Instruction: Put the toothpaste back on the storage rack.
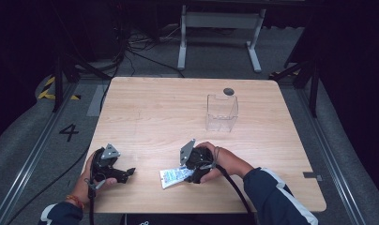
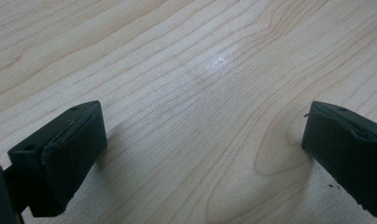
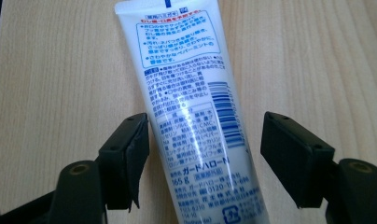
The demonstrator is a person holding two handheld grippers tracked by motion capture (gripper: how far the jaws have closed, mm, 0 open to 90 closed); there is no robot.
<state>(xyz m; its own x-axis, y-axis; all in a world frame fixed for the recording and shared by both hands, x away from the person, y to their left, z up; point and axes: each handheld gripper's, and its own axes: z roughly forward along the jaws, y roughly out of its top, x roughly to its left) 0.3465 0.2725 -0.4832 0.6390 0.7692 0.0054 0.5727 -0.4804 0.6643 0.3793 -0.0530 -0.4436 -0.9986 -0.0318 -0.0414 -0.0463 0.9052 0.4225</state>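
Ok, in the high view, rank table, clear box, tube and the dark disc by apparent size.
1. Table
2. Clear box
3. Tube, partly hidden under the right tool, so its rank against the box is unsure
4. Dark disc

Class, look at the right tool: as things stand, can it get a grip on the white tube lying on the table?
Probably yes. The white tube already lies between the open pads of the right tool, with nothing in between.

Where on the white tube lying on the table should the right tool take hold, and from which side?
Grip the white tube across its flat body, near the middle, coming from above. It lies flat on the table, and the right tool already straddles its width, pads either side, not yet pressing.
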